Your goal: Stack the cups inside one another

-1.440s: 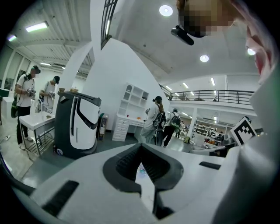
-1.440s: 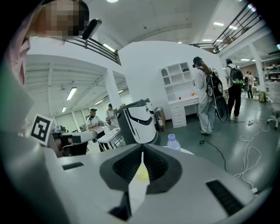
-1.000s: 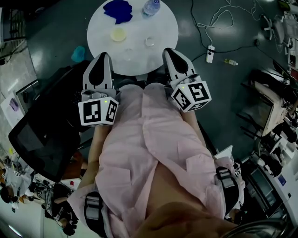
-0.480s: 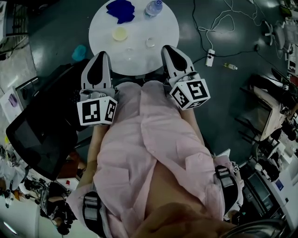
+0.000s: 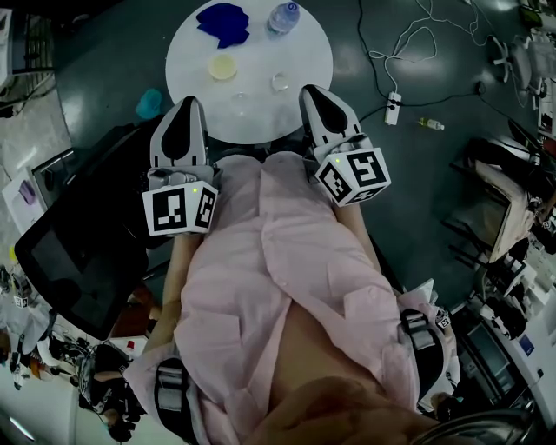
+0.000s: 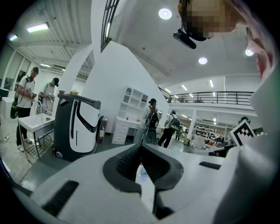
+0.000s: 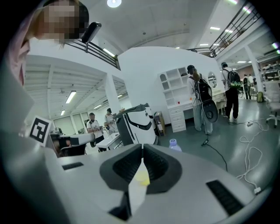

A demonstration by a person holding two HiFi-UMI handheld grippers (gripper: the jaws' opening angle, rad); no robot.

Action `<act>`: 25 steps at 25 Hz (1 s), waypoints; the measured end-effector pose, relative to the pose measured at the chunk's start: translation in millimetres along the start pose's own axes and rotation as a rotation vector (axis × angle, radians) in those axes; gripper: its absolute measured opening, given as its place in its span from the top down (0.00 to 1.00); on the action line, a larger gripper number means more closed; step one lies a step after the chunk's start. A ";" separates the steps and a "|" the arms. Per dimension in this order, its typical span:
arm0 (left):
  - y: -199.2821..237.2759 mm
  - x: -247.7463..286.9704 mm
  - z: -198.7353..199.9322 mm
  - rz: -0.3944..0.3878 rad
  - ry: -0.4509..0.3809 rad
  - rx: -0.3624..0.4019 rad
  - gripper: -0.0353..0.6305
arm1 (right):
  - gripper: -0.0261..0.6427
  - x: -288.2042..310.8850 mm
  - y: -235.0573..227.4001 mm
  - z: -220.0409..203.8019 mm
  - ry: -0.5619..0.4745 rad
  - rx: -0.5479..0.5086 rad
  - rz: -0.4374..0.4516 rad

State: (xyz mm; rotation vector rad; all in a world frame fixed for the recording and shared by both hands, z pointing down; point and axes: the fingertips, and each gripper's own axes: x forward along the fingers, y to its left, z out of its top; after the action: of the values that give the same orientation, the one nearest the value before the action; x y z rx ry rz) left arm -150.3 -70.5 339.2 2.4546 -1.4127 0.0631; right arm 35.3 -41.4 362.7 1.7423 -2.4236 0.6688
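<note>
A round white table (image 5: 304, 43) stands ahead of me. On it are a yellow cup (image 5: 222, 66), a clear cup (image 5: 279, 82) and a fainter clear cup (image 5: 241, 99), all apart from one another. My left gripper (image 5: 188, 106) hovers at the table's near left edge, shut and empty. At the near right edge my right gripper (image 5: 311, 92) is also shut, with nothing in it. In the left gripper view the jaw tips meet (image 6: 141, 147). The right gripper view shows its tips together (image 7: 142, 147), with the yellow cup (image 7: 142, 177) seen low through the gap behind them.
A blue cloth (image 5: 223, 21) and a water bottle (image 5: 284, 15) lie at the table's far side. A dark chair (image 5: 78, 252) is at my left, a power strip with cables (image 5: 393, 100) on the floor at right. A teal object (image 5: 148, 102) lies left of the table.
</note>
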 end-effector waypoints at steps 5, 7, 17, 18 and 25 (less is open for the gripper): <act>1.1 -1.7 -0.3 0.006 0.000 0.001 0.92 | 0.91 -1.4 1.9 -1.2 0.001 -0.003 0.007; 1.0 -2.0 -0.1 0.006 -0.002 0.000 0.92 | 0.91 -2.3 1.6 -1.3 0.002 -0.003 0.005; 3.0 -3.1 2.6 -0.003 -0.010 0.002 0.92 | 0.91 0.2 6.8 -1.5 0.005 -0.008 0.007; 2.8 -3.1 2.9 -0.006 -0.012 0.002 0.92 | 0.91 0.3 7.0 -1.5 0.005 -0.007 0.006; 0.8 -3.1 3.3 -0.014 -0.021 0.000 0.92 | 0.91 0.1 8.2 -2.4 0.009 -0.012 0.011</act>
State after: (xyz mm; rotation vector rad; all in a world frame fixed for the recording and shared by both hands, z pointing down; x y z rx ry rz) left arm -152.9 -69.2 335.7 2.4725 -1.4033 0.0352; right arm 27.3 -38.5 362.4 1.7183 -2.4278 0.6603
